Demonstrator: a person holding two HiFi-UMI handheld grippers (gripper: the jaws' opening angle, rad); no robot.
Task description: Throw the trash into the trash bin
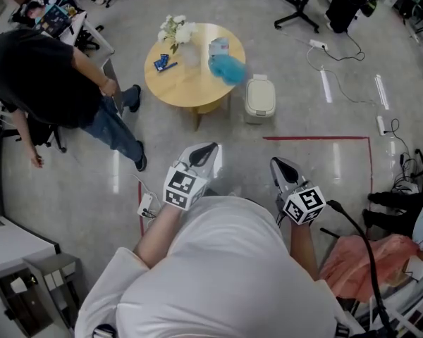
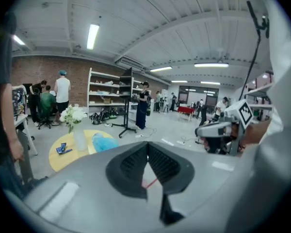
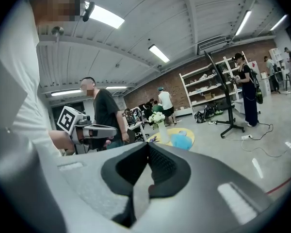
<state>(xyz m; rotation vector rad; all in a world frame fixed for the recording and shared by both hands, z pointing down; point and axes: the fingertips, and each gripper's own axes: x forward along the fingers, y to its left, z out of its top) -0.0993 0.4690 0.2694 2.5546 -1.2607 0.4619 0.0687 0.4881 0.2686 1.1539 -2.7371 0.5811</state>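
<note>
In the upper middle of the head view, 1 round yellow table [image 1: 190,83] stands on the grey floor [image 1: 303,83]. On it are 1 vase of white flowers [image 1: 189,51], 1 small blue packet [image 1: 165,64], 1 light box [image 1: 218,46] and 1 blue fluffy thing [image 1: 228,68]. Just right of it, 1 pale trash bin [image 1: 259,98] stands on the floor.

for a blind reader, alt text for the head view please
From above, a person in white holds the left gripper and right gripper, both shut and empty, toward a round yellow table bearing flowers and a blue fluffy bundle. A white trash bin stands beside it.
</note>
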